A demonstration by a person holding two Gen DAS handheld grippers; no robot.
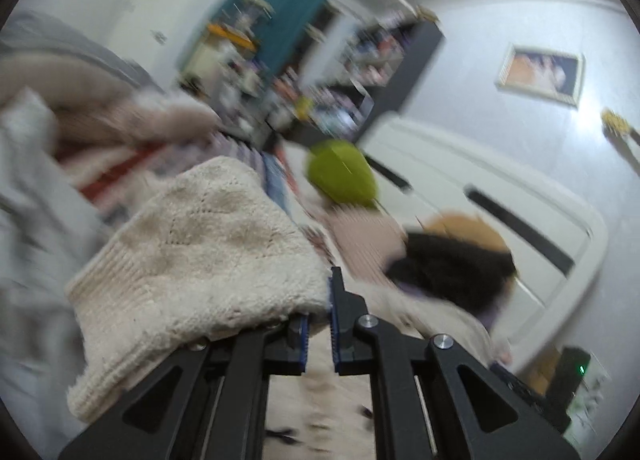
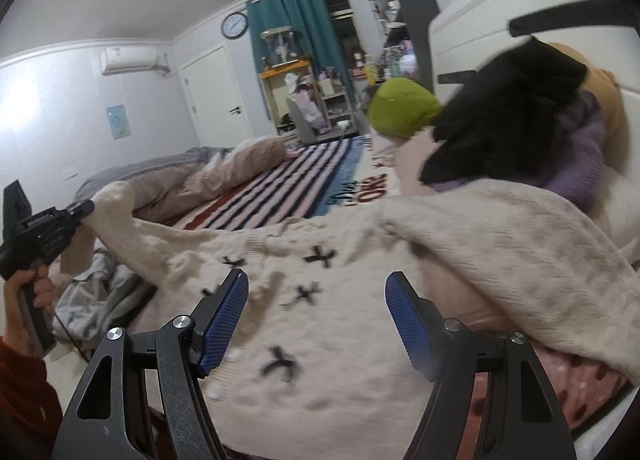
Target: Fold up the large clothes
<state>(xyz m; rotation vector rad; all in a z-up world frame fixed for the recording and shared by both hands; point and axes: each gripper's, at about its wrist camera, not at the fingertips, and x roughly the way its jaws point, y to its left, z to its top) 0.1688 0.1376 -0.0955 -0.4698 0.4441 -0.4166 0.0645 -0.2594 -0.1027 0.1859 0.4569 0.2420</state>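
The cream sweater point(image 2: 360, 300) lies spread on the bed point(image 2: 280, 187). The left tongs point(image 1: 318, 316) are clenched on its sleeve, lifted; the right tongs point(image 2: 316, 320) hang released above the body. Carrying the sleeve across evenly would likely keep the fold flat.

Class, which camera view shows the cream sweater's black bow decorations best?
The right wrist view: the cream sweater lies spread there, with its black bows in plain sight. The left wrist view shows only a bunched, blurred fold of it by the left gripper.
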